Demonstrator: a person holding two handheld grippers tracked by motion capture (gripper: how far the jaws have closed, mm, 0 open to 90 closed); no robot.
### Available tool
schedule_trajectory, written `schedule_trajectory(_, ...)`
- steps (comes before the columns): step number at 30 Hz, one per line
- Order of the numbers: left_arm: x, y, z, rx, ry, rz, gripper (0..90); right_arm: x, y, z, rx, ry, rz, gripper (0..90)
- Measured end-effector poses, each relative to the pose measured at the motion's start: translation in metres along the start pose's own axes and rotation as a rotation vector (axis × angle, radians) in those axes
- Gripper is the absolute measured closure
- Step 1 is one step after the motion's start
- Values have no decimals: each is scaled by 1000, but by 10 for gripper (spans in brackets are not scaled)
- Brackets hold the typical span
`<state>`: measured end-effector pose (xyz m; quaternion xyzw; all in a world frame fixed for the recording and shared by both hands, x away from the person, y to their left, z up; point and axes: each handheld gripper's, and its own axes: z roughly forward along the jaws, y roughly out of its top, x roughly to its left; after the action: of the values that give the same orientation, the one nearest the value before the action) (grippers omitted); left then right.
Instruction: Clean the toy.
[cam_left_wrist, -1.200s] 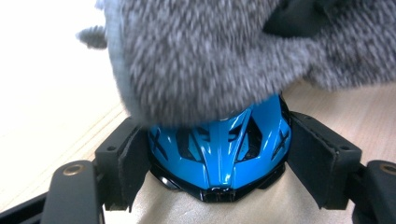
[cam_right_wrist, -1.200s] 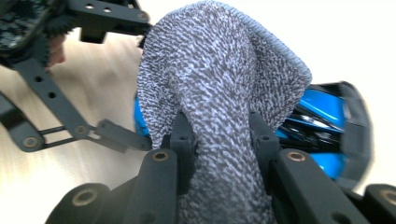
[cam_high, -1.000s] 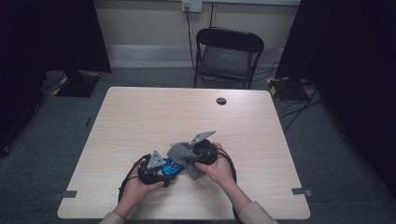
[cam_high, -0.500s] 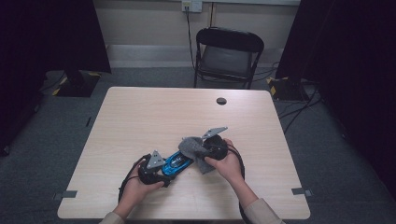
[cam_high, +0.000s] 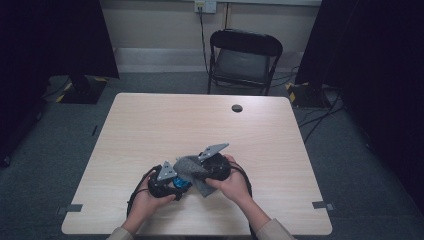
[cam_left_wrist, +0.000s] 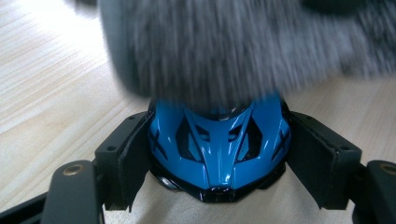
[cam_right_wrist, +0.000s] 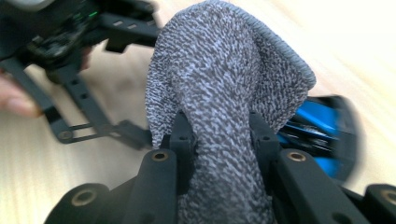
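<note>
At the near edge of the wooden table (cam_high: 150, 125), around six o'clock in the high view, both hands work close together. The left gripper (cam_high: 176, 183) lies low at about seven o'clock, its two black jaws clamped against the flanks of a glossy blue toy car (cam_left_wrist: 219, 144); in the left gripper view the car sits squarely between the pads, nose toward the camera, touching both. The right gripper (cam_right_wrist: 219, 135) comes in from about four o'clock, and its jaws are pinched tight on a grey knitted cloth (cam_right_wrist: 229, 84), which bunches upward out of the grip in a rounded fold. In the high view that cloth (cam_high: 192, 170) drapes between the two tools, lying over the far end of the car (cam_high: 181, 183). The left gripper view shows the cloth (cam_left_wrist: 224, 46) as a blurred grey mass at twelve o'clock, pressed against the car's roof. A black folding chair (cam_high: 243, 60) stands beyond the table at twelve o'clock.
</note>
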<state>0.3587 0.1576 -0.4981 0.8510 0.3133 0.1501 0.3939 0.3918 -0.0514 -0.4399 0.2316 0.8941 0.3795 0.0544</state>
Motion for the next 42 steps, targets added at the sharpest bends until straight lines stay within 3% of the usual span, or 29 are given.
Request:
schedule_trajectory(4,0,0,0,1,3,5,253,11,3,10,24,13,-28,694)
schedule_trajectory(13,0,0,0,-2,7,5,253,19,6,27,48,24,-48,694)
schedule_trajectory(21,-1,0,0,-4,8,2,253,15,6,26,53,16,-45,694)
schedule_trajectory(33,-1,-1,0,-4,6,-1,254,1,1,18,32,-1,13,694)
schedule_trajectory(42,-1,0,0,-4,5,-1,254,-7,1,12,41,-25,26,693)
